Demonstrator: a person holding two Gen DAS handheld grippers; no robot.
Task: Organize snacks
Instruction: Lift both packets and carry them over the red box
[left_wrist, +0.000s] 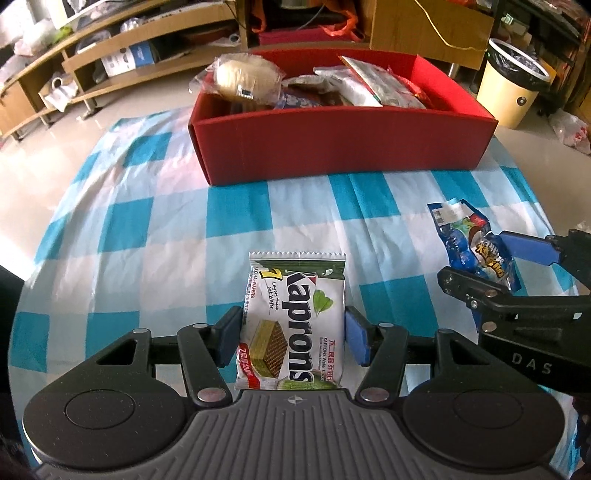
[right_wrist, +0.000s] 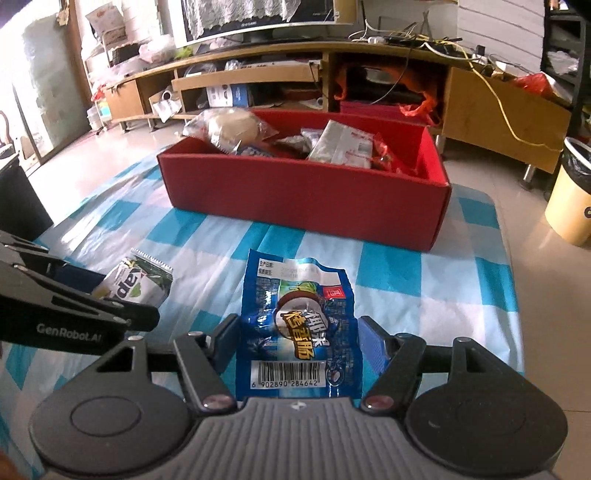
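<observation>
A green and white Kaprons wafer pack (left_wrist: 293, 321) sits between the blue pads of my left gripper (left_wrist: 293, 334), which is shut on its two long edges. My right gripper (right_wrist: 297, 349) is shut on a blue snack bag with a coconut picture and a barcode (right_wrist: 295, 325). That same bag (left_wrist: 467, 240) shows at the right of the left wrist view, held by the right gripper (left_wrist: 491, 258). The wafer pack (right_wrist: 138, 282) appears at the left of the right wrist view. Behind both stands a red box (left_wrist: 343, 144) (right_wrist: 295, 192) holding several wrapped snacks.
A blue and white checked cloth (left_wrist: 166, 221) covers the table. A wrapped round bun (left_wrist: 245, 77) lies at the box's left end. On the floor to the right stands a cream bin with a black liner (left_wrist: 511, 81). Low wooden shelves (right_wrist: 258, 74) run along the back.
</observation>
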